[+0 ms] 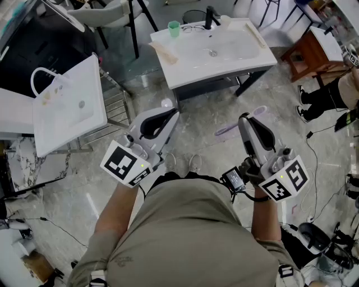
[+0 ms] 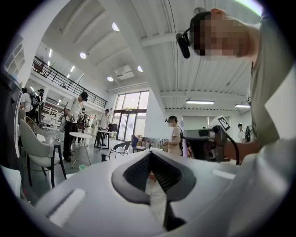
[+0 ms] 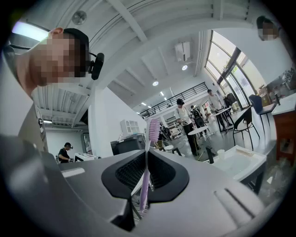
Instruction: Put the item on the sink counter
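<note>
The head view looks steeply down over the left gripper [image 1: 167, 116] and right gripper [image 1: 245, 119], with the sink counter [image 1: 193, 72] far ahead. Each gripper view sits close behind its jaws, tilted toward the ceiling [image 2: 152, 55]; the right one shares the sink counter [image 3: 240, 159].

Bright daylit hall, ceiling lights, fisheye edges, dark vignette

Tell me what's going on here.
A person stands back from the white sink counter with a hand-held gripper in each hand. The right hand-held gripper is shut on a purple toothbrush, whose bristle end sticks out past the jaws. The left hand-held gripper is shut with nothing in it. The toothbrush has not reached the counter yet. A green cup, glasses and a black faucet sit along the counter's far edge.
</note>
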The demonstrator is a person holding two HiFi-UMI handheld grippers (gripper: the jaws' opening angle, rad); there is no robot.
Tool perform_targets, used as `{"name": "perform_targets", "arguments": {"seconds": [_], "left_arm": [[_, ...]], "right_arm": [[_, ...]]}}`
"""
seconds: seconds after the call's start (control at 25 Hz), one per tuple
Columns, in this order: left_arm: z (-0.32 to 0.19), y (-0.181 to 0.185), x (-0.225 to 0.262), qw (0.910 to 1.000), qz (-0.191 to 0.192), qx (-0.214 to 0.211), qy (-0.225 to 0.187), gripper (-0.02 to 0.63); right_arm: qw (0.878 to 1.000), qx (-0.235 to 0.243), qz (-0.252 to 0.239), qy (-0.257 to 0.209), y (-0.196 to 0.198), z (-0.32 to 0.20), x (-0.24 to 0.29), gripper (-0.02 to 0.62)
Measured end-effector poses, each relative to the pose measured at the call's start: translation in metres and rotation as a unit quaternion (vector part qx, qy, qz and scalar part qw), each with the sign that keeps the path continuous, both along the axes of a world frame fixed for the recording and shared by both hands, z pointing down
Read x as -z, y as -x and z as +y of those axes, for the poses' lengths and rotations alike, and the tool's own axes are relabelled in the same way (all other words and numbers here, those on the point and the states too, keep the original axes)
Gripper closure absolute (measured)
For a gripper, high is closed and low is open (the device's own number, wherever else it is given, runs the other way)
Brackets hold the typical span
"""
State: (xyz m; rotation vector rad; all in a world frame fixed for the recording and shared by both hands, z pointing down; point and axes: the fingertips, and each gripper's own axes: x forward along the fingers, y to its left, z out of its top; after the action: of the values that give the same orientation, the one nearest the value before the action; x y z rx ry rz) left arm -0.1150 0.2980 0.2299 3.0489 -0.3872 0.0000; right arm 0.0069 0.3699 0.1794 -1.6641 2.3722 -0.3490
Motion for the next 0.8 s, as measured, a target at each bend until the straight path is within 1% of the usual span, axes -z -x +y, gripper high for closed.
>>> {"name": "perform_targets", "arguments": {"seconds": [0.52, 0.8], "left_arm": [[0.009, -0.004, -0.003, 1.0, -0.003, 0.004, 0.001, 0.6], [0.013, -0.01, -0.001, 0.9999, -0.004, 0.011, 0.0, 0.6]], "right_arm": [[1.0, 0.004, -0.007, 0.002, -0.003, 0.006, -0.006, 0.565], [1.0, 0.008, -0.017, -0.002, -0.014, 0.008, -0.003, 0.565]]}}
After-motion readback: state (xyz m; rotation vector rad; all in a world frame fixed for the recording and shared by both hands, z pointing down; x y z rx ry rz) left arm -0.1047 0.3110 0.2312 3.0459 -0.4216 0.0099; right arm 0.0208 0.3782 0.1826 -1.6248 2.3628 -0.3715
